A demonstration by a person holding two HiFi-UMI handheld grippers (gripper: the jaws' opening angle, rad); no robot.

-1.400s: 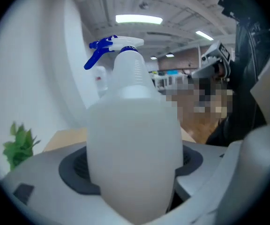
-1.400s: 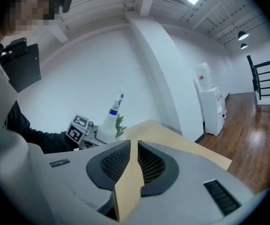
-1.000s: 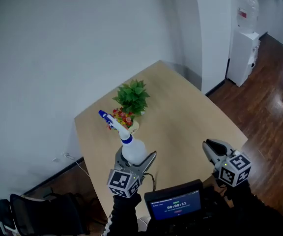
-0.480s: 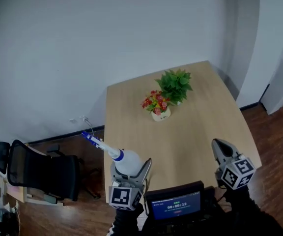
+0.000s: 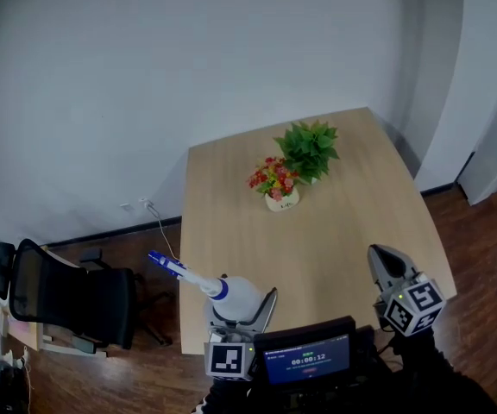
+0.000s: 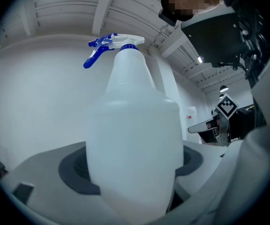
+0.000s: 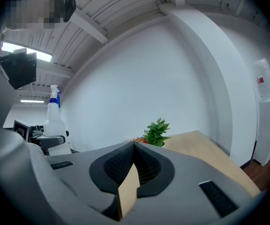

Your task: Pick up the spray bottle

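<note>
My left gripper (image 5: 242, 307) is shut on the white spray bottle (image 5: 234, 294), which hangs tilted over the near left corner of the wooden table (image 5: 352, 231). Its blue trigger head (image 5: 167, 265) points left over the floor. In the left gripper view the bottle (image 6: 135, 139) fills the space between the jaws, with the blue head (image 6: 109, 43) on top. Near the table's front right edge, my right gripper (image 5: 383, 259) is shut with nothing in it. In the right gripper view its jaws (image 7: 134, 146) meet, and the bottle (image 7: 55, 118) shows at the left.
A green potted plant (image 5: 307, 149) and a small pot of red and yellow flowers (image 5: 274, 184) stand at the table's far side. A black office chair (image 5: 67, 296) sits on the floor to the left. A timer screen (image 5: 307, 360) is below me.
The left gripper has drawn the bottle back toward me and a little right. Its nozzle has dropped lower. The right gripper has hardly moved.
</note>
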